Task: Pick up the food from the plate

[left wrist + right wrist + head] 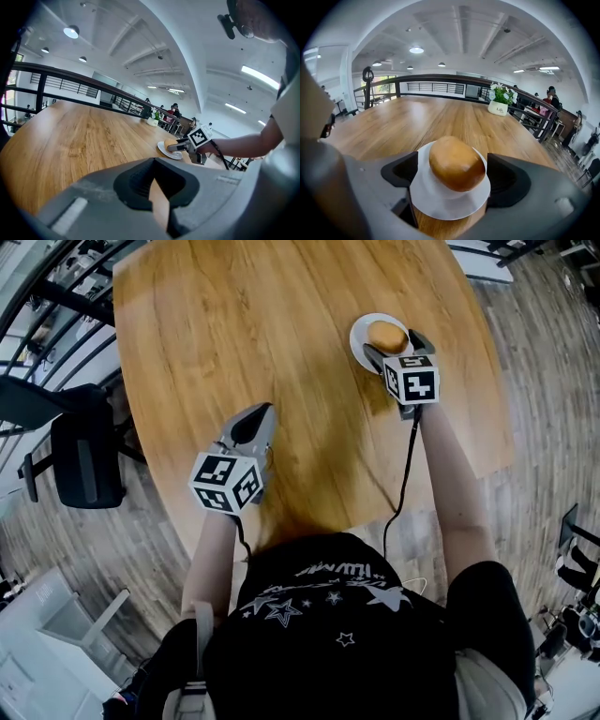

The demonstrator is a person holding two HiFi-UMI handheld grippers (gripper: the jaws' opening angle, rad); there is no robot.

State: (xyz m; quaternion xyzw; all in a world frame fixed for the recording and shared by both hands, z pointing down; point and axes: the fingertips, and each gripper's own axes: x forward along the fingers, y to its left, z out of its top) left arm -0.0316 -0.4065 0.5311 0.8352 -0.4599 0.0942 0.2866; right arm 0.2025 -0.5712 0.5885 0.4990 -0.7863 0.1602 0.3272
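Brown bun between right gripper's parted jaws.

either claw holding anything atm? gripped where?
Nothing is held. The right claw stands open around the bun on the plate, not touching it; the left claw is shut and empty.

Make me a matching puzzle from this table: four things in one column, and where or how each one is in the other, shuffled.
1 bun
2 plate
3 flowerpot
4 left gripper

A fingers closed on nothing
B between the right gripper's open fingers
C at the far edge of the table
D under the bun

Pairs: 1-B, 2-D, 3-C, 4-A
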